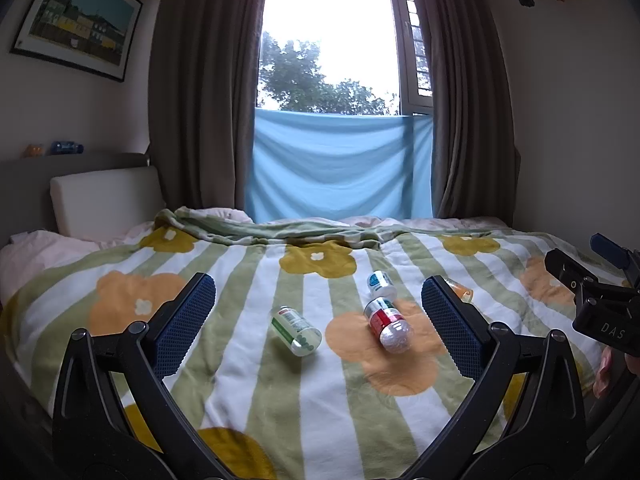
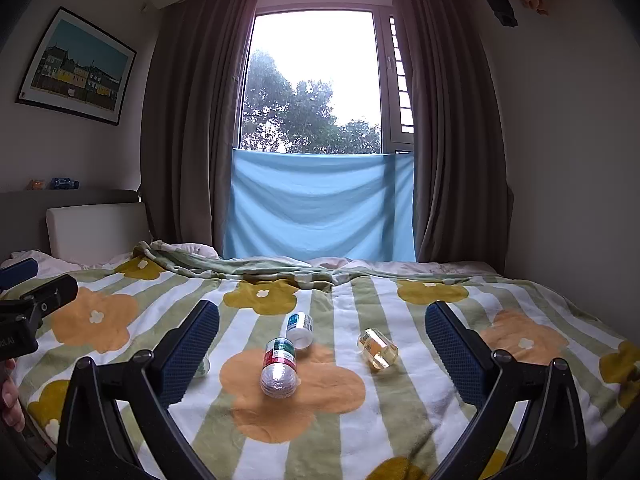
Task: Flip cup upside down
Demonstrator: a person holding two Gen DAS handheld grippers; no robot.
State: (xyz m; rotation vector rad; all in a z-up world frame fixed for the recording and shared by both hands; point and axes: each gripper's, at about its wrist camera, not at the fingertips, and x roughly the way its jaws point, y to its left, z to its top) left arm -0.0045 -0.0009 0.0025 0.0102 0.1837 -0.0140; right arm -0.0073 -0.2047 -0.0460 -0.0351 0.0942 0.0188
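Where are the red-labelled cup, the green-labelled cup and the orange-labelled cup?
red-labelled cup [image 2: 279,366]: right wrist view, on its side wall below the label.
green-labelled cup [image 1: 296,331]: left wrist view, on its side wall.
orange-labelled cup [image 2: 377,349]: right wrist view, on its clear body.

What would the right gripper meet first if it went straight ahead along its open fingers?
Probably the red-labelled cup lying on the blanket, slightly left of centre between the right gripper fingers. Depth is unclear; aimed higher, it might pass over to the white cup.

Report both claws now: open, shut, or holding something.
Left claw: open, holding nothing, above the blanket.
Right claw: open, holding nothing.
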